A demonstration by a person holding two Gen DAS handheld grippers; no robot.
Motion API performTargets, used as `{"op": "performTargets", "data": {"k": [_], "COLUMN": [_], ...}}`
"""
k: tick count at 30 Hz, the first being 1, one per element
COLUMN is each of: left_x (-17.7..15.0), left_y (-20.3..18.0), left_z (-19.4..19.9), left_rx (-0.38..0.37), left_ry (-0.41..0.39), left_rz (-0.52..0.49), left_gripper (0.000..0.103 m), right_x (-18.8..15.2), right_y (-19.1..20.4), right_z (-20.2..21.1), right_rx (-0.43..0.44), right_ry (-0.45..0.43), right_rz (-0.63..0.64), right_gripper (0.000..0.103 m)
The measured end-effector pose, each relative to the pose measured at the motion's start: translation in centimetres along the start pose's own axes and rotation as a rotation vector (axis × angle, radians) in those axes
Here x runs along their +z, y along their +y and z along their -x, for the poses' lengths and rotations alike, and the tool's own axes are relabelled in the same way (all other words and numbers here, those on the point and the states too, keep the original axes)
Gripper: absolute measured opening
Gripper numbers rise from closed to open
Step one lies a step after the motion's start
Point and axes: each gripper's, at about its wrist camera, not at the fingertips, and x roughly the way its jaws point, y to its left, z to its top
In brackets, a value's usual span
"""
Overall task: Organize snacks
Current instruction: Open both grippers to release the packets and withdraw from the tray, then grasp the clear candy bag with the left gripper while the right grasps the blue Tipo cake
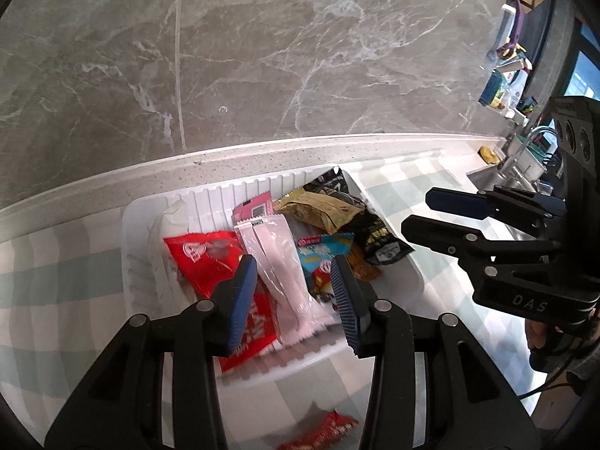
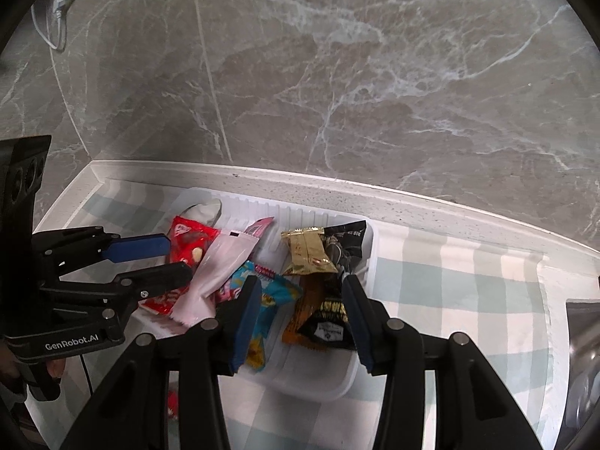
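Note:
A white ribbed tray [image 1: 262, 183] [image 2: 330, 386] on the checked cloth holds several snack packets: a red one [image 1: 206, 258] [image 2: 187, 240], a pale pink one [image 1: 277, 262] [image 2: 221, 266], a blue one [image 1: 318, 258] [image 2: 273, 292], a gold one [image 1: 318, 210] [image 2: 305, 251] and a black one [image 1: 378, 240] [image 2: 333, 318]. My left gripper [image 1: 296, 300] [image 2: 165, 258] is open and empty above the pink packet. My right gripper [image 2: 303, 318] [image 1: 420, 210] is open and empty above the blue and black packets. Another red packet [image 1: 322, 431] [image 2: 172, 408] lies on the cloth in front of the tray.
A grey marble wall [image 1: 262, 56] rises behind the white counter ledge [image 1: 262, 157]. A sink with a tap [image 1: 525, 150] and a shelf of bottles [image 1: 506, 86] are at the far right. A socket with a white cable [image 2: 56, 7] is on the wall at upper left.

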Motion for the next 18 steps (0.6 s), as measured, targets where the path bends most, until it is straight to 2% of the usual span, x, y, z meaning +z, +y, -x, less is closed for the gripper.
{"op": "performTargets", "data": {"k": [9,18], "left_x": [-3.4,-8.5], "left_y": [-2.0,-3.6], "left_z": [3.9,7.7], "left_rx": [0.000,0.012], "left_ry": [0.008,0.032], "left_rz": [-0.010,-0.023], "left_gripper": [0.039,0.040], "right_x": [-2.8,-8.3], "right_y": [0.6,1.1], "right_z": [4.2,8.6], "right_rx": [0.011,0.038], "right_ry": [-0.021,-0.003], "right_rz": [-0.006,-0.052], "right_gripper": [0.051,0.052]}}
